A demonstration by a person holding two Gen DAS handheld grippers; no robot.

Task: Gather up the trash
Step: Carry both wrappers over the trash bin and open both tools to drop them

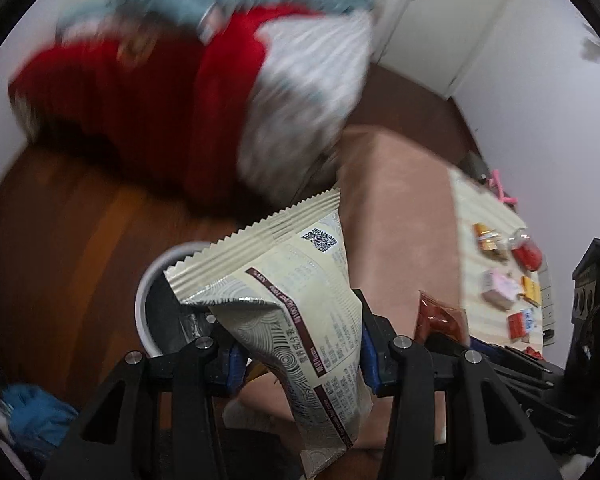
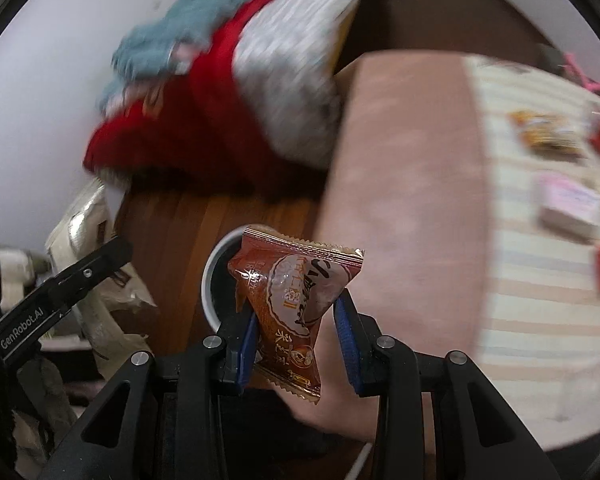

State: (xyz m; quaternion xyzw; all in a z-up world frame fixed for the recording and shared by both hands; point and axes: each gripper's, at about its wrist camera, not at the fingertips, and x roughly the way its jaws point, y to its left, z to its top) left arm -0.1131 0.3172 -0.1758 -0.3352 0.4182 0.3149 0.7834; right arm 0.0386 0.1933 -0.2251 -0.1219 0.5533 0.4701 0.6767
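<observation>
Now left gripper (image 1: pixel 300 344) is clamped on a cream snack bag (image 1: pixel 284 300), right gripper (image 2: pixel 296 324) on a red-brown snack packet (image 2: pixel 292 292); both hang over a white bin (image 2: pixel 212 280) on wood floor (image 1: pixel 60 248), beside a pink bed (image 2: pixel 400 184) w/ more wrappers (image 2: pixel 568 200).

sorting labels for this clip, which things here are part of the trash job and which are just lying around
Job: cream wrapper in left gripper; brown wrapper in right gripper; white bin; small packets on the striped cloth.

Lying about: red and grey bedding, blue cloth.
</observation>
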